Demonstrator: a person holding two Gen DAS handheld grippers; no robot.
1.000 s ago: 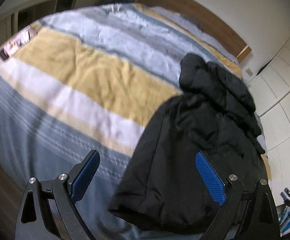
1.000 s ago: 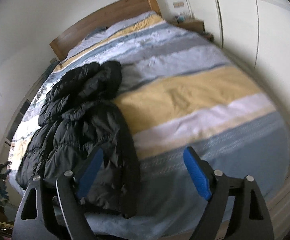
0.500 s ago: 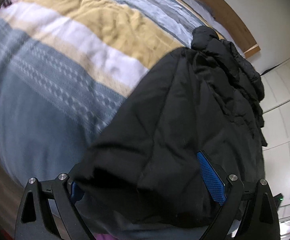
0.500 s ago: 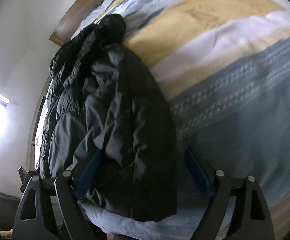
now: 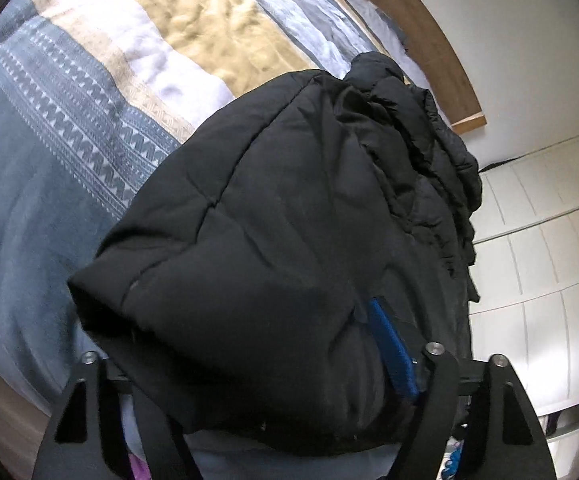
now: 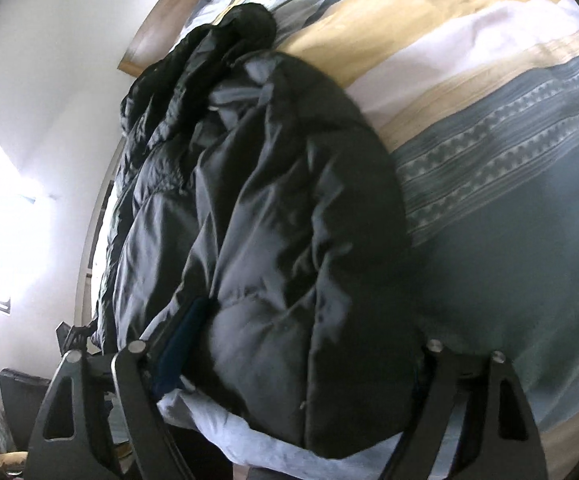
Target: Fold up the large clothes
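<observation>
A: What's different on the left side compared with a second ago?

B: The left gripper [image 5: 261,360] was hovering back from the bed with wide, empty jaws. Now it sits low at the near hem of the black quilted puffer jacket [image 5: 289,240], and its jaws are closing with a thick fold of that hem between them. The one blue pad [image 5: 393,356] I can see lies against the fabric; the other is buried under it, so I can't tell whether the squeeze is firm yet.

A: And where is the jacket itself?

B: Lying lengthwise on the bed with the blue, white and mustard striped duvet [image 5: 101,128], hem at the foot edge nearest us, hood end bunched up toward the wooden headboard [image 5: 421,36].

A: The right side?

B: Same story. The right gripper [image 6: 285,364] was also clear of the jacket [image 6: 273,208] earlier; now it straddles the other near corner of the hem, jaws closing around the padded fabric, one dark blue pad [image 6: 177,356] half sunk into it.

A: So what does that mean for the fold?

B: I'd judge both hands are taking hold of the hem to carry it up toward the hood. The padding is slippery and puffy, so a shallow pinch could let it slide out.
</observation>
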